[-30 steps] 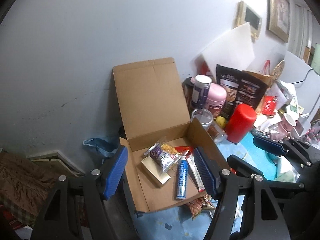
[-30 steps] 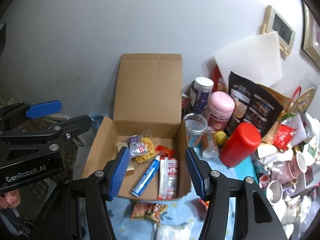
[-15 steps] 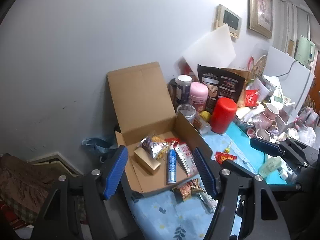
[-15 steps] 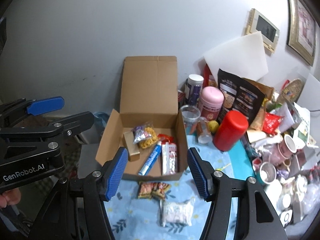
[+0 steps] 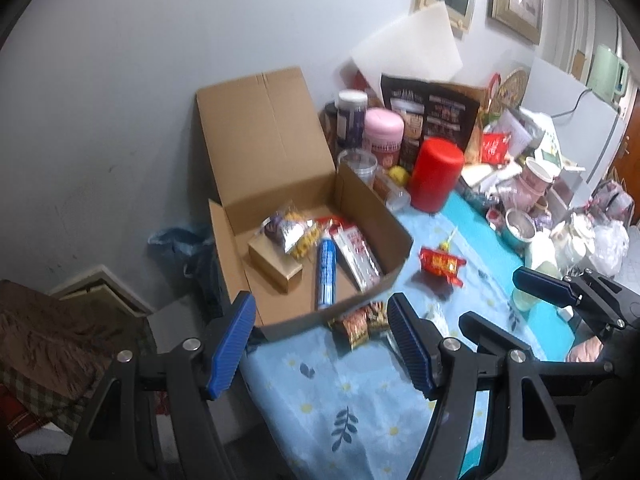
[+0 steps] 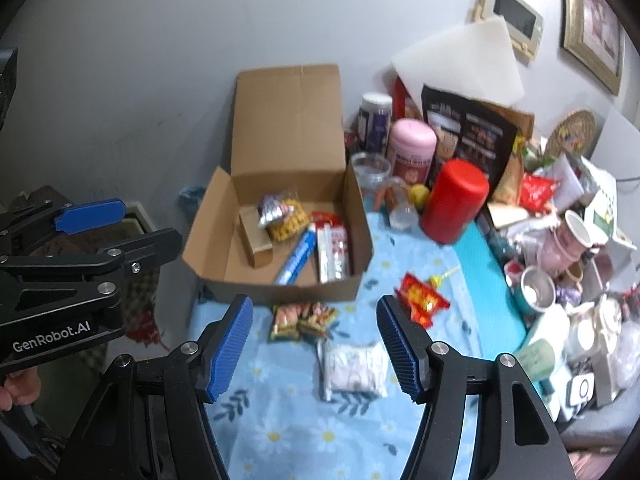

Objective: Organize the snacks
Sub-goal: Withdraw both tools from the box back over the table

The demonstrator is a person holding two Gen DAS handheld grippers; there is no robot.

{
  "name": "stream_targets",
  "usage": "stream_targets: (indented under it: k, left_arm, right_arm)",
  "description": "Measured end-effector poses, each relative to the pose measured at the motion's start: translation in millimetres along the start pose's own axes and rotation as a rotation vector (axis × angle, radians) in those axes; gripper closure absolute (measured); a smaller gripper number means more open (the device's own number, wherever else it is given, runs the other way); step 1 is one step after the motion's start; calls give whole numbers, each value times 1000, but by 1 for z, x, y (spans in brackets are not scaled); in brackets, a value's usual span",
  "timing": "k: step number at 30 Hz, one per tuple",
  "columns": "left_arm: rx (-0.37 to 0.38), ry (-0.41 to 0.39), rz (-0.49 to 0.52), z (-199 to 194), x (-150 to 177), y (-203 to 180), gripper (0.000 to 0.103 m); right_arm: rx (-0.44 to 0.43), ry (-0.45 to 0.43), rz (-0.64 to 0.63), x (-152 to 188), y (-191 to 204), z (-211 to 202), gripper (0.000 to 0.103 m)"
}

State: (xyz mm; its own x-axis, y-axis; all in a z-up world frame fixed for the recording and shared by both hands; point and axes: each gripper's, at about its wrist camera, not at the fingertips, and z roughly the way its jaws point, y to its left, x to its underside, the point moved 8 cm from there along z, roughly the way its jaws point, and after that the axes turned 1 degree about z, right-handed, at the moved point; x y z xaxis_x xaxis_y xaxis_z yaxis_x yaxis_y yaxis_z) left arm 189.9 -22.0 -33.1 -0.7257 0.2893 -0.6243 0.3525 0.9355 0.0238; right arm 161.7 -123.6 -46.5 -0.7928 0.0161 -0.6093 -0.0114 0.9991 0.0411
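- Right gripper (image 6: 314, 344): jaws apart and just been opening, nothing between them; white pouch (image 6: 354, 366) lies just ahead on the cloth, red packet (image 6: 420, 298) beyond the right finger.
- Left gripper (image 5: 322, 346): open, empty; box (image 5: 360, 196) ahead.
- Pouch: probably light, soft, crinkly; pinch across its flat middle, gently.

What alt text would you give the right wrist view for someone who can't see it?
The right gripper, jaws open and empty, hangs over a floral tablecloth where three snack packets lie loose before an open cardboard box already holding several snacks. Jars and cups crowd the right side.
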Motion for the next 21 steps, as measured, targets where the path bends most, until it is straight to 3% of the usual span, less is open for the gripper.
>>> stream_targets:
  k: [19,21]
  left_arm:
    - [43,193,-33,78,69,-28,35]
    - [38,203,-42,87,74,-29,35]
  right_arm:
    - [-30,196,52,82,-32,75,38]
    - [-32,221,58,91,-37,87,33]
